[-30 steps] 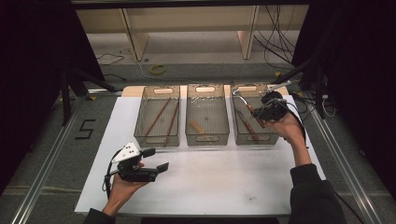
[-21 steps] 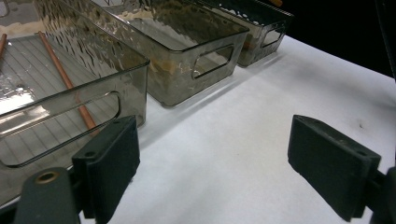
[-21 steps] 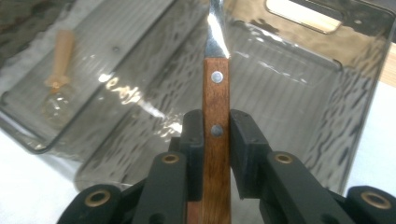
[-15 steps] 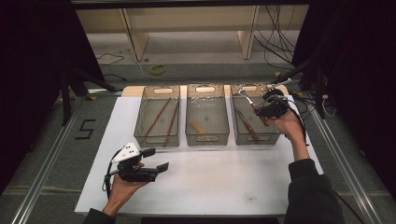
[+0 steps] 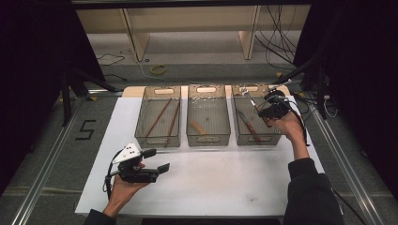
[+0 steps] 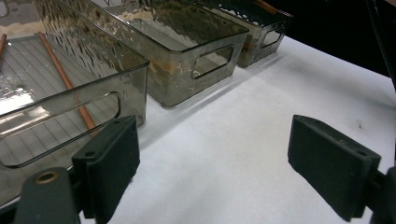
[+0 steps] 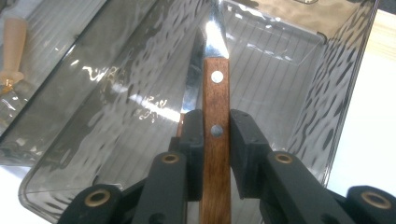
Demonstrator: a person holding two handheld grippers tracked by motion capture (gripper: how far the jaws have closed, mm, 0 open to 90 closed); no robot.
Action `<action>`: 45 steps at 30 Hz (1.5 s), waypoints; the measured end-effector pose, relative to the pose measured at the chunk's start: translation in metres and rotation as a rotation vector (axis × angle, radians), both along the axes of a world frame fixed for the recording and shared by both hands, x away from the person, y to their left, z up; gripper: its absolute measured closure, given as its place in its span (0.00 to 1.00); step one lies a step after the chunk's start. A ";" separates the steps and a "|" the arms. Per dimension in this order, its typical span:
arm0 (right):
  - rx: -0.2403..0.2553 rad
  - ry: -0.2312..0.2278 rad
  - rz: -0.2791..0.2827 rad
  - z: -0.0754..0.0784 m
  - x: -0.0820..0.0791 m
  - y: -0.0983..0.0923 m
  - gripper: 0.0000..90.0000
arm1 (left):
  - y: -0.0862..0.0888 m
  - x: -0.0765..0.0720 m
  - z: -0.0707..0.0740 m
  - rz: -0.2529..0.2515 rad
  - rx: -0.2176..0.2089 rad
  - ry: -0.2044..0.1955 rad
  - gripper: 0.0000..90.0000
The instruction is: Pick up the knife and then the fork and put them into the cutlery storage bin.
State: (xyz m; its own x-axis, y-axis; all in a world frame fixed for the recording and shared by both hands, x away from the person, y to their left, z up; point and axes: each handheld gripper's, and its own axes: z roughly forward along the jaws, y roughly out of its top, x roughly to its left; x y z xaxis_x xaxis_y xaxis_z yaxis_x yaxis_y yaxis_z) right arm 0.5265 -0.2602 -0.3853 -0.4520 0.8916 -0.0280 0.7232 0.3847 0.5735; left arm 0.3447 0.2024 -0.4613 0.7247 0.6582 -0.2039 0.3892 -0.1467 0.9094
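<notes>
a: knife — blade tip cut off by top edge, handle butt hidden between the pads.
b: middle bin's pale item — too small to identify.

The knife clamped in the right gripper has a smooth brown wooden handle with two metal rivets and a glossy steel blade; the bin beneath it is rippled, shiny smoky plastic; the gripper's pads look matt black; the surface by the left gripper is matt white.
</notes>
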 end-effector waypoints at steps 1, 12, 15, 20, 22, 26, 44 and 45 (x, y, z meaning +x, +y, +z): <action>0.000 0.004 -0.003 -0.001 0.000 0.000 0.86 | 0.000 0.000 0.000 0.000 0.000 0.000 0.18; -0.015 0.048 -0.022 -0.009 0.002 -0.002 0.86 | 0.000 0.000 0.000 0.001 -0.001 0.001 0.18; -0.020 0.065 -0.022 -0.012 0.002 -0.001 0.86 | 0.000 0.000 0.000 0.001 -0.001 0.001 0.18; -0.033 0.076 -0.024 -0.018 0.003 0.000 0.85 | 0.000 0.000 0.000 0.001 0.000 0.001 0.18; -0.038 0.080 -0.025 -0.019 0.004 0.000 0.85 | 0.000 0.000 0.000 0.000 0.000 0.002 0.18; -0.033 0.090 -0.030 -0.020 0.004 0.002 0.84 | 0.000 0.000 0.000 0.000 0.000 0.002 0.18; 0.117 0.035 0.048 -0.004 -0.009 0.010 0.55 | 0.000 0.000 0.000 -0.003 -0.002 0.002 0.18; 0.123 0.030 0.050 -0.003 -0.010 0.012 0.54 | 0.000 0.000 0.000 -0.004 -0.001 0.002 0.18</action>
State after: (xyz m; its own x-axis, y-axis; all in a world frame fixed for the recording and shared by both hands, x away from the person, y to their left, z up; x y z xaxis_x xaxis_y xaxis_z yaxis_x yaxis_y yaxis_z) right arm 0.5163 -0.2482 -0.3884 -0.4947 0.8639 0.0943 0.7225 0.3485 0.5971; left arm 0.3449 0.2023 -0.4613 0.7269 0.6551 -0.2062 0.3903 -0.1469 0.9089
